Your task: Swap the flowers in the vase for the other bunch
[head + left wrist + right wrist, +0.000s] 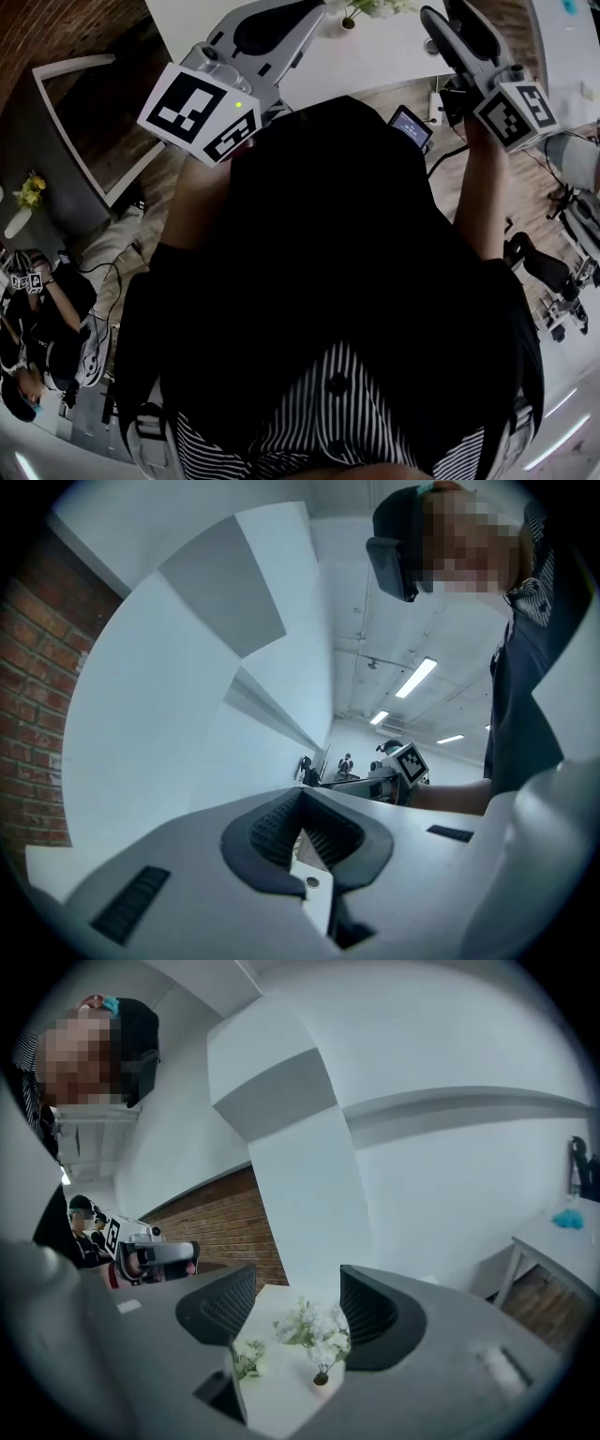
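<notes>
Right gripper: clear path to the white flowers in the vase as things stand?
Probably yes. The right gripper has its jaws apart and empty, and the white flowers in the small vase sit straight ahead on the white table. Nothing stands in between; the other bunch lies off to the side.

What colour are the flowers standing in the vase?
The flowers are white, with some green; clearest in the right gripper view.
</notes>
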`<state>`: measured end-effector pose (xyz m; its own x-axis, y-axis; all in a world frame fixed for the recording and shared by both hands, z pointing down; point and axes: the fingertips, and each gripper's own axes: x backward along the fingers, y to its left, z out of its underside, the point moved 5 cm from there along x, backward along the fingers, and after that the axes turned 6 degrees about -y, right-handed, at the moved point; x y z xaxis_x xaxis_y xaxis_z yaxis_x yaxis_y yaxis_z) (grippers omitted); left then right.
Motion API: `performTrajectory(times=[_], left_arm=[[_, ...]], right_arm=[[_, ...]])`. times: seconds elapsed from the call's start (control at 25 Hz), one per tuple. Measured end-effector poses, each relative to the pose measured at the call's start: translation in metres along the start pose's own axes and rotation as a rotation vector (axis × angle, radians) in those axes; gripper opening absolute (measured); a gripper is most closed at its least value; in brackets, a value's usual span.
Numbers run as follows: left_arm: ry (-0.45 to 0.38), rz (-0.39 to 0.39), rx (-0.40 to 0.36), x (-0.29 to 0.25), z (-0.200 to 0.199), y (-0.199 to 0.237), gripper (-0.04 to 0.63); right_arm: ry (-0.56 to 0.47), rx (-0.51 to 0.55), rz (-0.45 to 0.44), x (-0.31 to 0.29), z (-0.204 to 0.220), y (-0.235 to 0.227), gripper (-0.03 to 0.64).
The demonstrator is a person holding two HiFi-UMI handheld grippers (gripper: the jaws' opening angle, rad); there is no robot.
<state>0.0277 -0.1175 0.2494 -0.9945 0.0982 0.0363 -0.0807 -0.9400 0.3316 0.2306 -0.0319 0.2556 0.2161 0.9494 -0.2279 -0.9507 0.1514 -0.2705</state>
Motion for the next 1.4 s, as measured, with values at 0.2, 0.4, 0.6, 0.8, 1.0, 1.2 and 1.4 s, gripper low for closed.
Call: performTrajectory(times=[0.2,0.4,0.6,0.8,1.0,1.2,1.4], left_arm=[[0.022,-0.017,0.021,0.006,0.009,0.006,0.006],[0.023,-0.021,0.007,-0.005,0.000,-0.004,0.006],[0.048,-0.062,0.006,-0.003,0.005,0.006,0.006],[0.068,-0.090,0.001,-0.004,0.005,0.003,0.006],[0.082,-0.104,-0.001,0.000,0.007,0.004,0.006],[0.082,-0.115,-0.011,0.000,0.006,0.002,0.006],[0.081,-0.139,0.001,0.007,0.010,0.005,0.006]], right_arm=[[0.025,-0.019,0.025,-0.004,0.026,-0.012,0.307],[0.091,-0.073,0.007,-0.013,0.056,-0.031,0.341],[0.140,-0.067,0.030,-0.039,0.076,-0.041,0.384],[0.228,-0.128,0.005,-0.046,0.109,-0.049,0.502],[0.297,-0.144,0.019,-0.067,0.128,-0.054,0.520],[0.374,-0.166,0.016,-0.080,0.146,-0.059,0.518],[0.369,-0.208,0.049,-0.081,0.148,-0.066,0.419]])
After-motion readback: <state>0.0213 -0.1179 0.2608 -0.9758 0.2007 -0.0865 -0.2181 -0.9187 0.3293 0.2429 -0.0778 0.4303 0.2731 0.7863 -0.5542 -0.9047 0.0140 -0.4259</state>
